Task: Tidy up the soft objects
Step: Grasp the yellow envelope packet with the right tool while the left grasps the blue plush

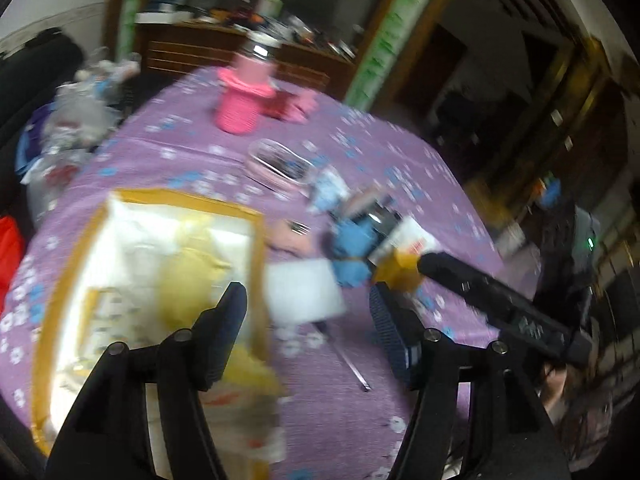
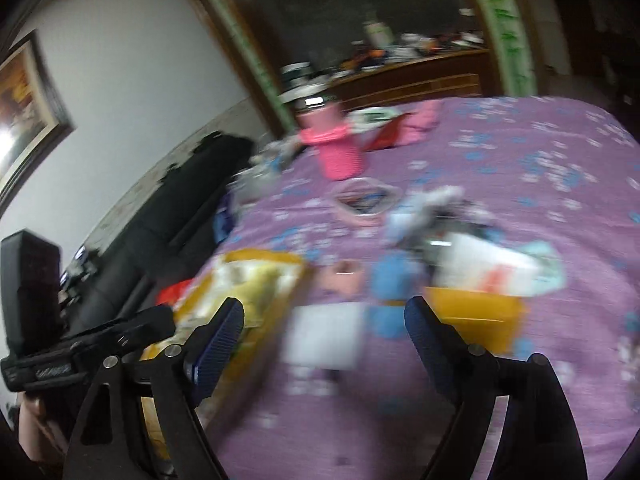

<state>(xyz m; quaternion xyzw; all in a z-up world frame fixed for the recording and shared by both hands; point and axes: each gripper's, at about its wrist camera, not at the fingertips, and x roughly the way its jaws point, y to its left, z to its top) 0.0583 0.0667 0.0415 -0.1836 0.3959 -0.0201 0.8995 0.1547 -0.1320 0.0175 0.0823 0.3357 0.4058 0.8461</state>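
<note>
Left wrist view: the left gripper [image 1: 306, 308] hangs over a round bench [image 1: 400, 152] covered in a purple cloth with a blue-and-white flower print. Its jaws stand wide apart, ribbed pads facing, nothing between them. Below its left finger sits a cardboard box [image 1: 256, 220] with tan rims, holding a soft yellow bundle [image 1: 184, 284] and pale wrapping. A flat white square [image 1: 304, 292] lies just beside the box; a blue soft toy [image 1: 352, 240] lies beyond it, blurred. A ribbed pink cup [image 1: 244, 100] and a clear oval dish [image 1: 280, 164] stand farther back.

Right wrist view: the right gripper [image 2: 324, 320] is likewise wide open and empty. A dark wooden sideboard [image 2: 408, 80] and a framed picture [image 2: 28, 112] line the room.
</note>
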